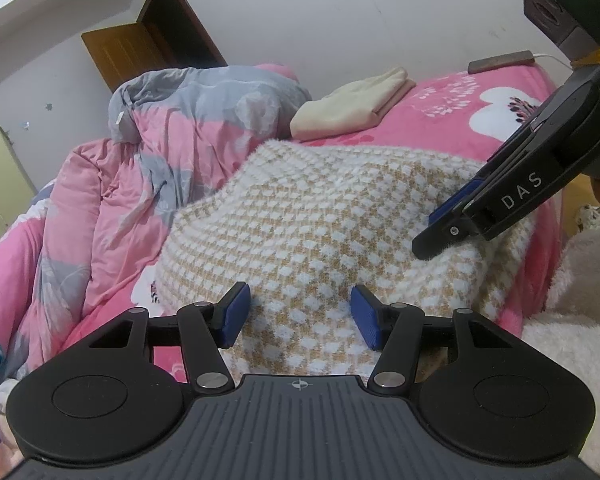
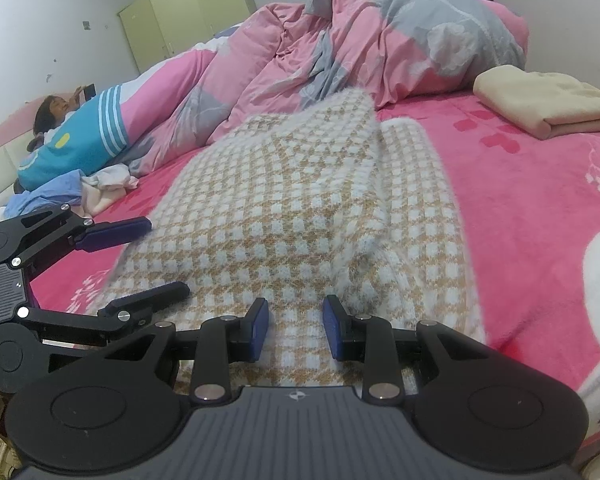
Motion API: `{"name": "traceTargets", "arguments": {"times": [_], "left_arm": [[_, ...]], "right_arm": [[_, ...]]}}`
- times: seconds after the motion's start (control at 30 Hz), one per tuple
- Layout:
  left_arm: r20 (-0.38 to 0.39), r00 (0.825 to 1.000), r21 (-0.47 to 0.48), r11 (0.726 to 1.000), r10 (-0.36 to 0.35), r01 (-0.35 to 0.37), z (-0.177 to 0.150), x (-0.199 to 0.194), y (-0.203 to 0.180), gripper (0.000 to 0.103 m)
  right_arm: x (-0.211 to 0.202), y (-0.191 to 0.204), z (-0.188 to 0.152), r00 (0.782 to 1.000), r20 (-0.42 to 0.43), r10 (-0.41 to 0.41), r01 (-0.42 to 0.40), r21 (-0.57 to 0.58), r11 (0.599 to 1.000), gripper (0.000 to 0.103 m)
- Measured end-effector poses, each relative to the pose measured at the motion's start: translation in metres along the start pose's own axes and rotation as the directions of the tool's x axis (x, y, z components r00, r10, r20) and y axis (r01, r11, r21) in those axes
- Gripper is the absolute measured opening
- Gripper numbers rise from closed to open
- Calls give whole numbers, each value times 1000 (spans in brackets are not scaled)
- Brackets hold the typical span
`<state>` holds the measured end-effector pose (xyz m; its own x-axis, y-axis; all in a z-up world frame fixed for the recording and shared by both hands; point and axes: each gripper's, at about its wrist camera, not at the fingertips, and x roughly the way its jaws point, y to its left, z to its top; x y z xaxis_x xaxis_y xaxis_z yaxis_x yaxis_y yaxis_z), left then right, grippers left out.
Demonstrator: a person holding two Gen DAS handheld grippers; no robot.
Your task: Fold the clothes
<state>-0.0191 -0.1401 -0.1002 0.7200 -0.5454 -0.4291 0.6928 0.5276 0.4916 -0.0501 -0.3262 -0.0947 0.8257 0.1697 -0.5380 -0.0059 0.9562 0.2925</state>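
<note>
The checked sweater [image 2: 300, 216] lies mid-frame on the pink bed sheet [image 2: 540, 200] in the right wrist view, one part doubled over along a fuzzy ridge that runs up toward the rumpled duvet [image 2: 380, 40] at the top of the frame.

The right tool [image 2: 296, 328] sits low at the bottom centre with its jaws apart and the knit's near hem between the pads, though no squeeze shows. The left tool [image 1: 296, 316], also parted and wider, hovers over the near edge in its own view, gripping nothing (it appears at the left edge of the right view too).

I judge the step in hand to be taking the near hem for the next fold. Done well, both tools should bite the hem at matching points, lift together, and carry it level toward the folded cream garment [image 1: 352, 104], so the thick knit lands square without dragging the sheet.
</note>
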Motion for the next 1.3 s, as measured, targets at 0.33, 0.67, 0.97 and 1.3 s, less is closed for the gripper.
{"name": "traceTargets", "arguments": {"times": [0.33,0.67,0.97,1.3], "left_arm": [[5,1000,-4,1000,3,-3,-1,0,0,56],[4,1000,-7,1000,6,-6,-1,0,-1,56],[4,1000,-6,1000,7,-7,-1,-1,0,56],[8,1000,-9,1000,10,-10,-2,-2,0,56]], "right_arm": [[0,0,-2,1000,8,-1,1,-2,1000,32],[-1,1,-4,1000,16,-3,3,-2,1000,32],[-1,1,-5,1000,16,-4,4,-2,1000,32],[-1,0,-5,1000,13,-1,1,-4,1000,32]]}}
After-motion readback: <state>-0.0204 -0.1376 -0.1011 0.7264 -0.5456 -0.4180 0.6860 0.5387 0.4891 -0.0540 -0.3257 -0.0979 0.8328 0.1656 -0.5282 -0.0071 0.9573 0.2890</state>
